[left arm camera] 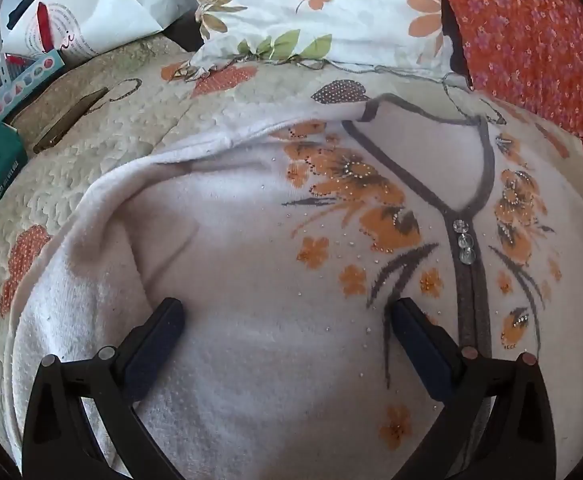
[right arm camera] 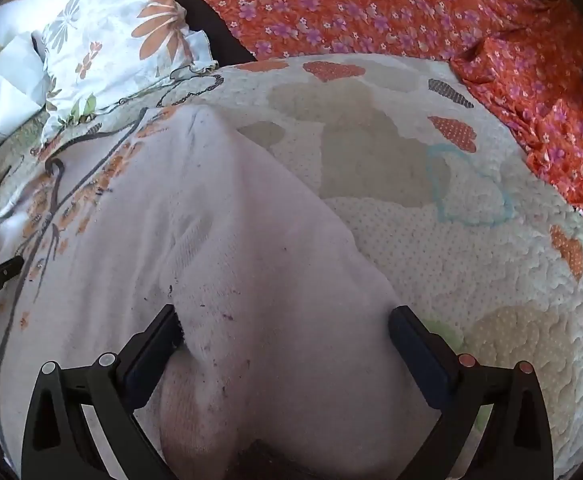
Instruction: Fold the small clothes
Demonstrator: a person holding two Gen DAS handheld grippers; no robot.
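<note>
The white sweater (left arm camera: 259, 240) lies face up on the quilted bedspread (left arm camera: 103, 136) of the bed, its grey-trimmed neckline (left arm camera: 487, 168) toward the floral pillow (left arm camera: 311, 8) and its orange flower print and rhinestone buttons (left arm camera: 464, 240) showing. The left tool (left arm camera: 287, 312) hovers over the chest with its fingers spread wide and nothing between them. The right tool (right arm camera: 285, 320) is also spread, straddling a raised ridge of the sleeve (right arm camera: 259, 240); the cloth seems to brush the inner face of the left finger, though the fisheye view makes contact hard to judge.

The main risk lies with the right side: if the fingers close on this thick hump, they may pinch several layers at once, and the lift would drag the body of the garment along and skew the fold. A shallow bite on fleecy cloth could also slip out mid-carry. On the left, the far sleeve is already bunched along its edge, so pressing or pulling there may trap a crease. The stones could snag the pads if the tool drags across them. The phone (left arm camera: 71, 118) near the bed's edge sits well apart.
</note>
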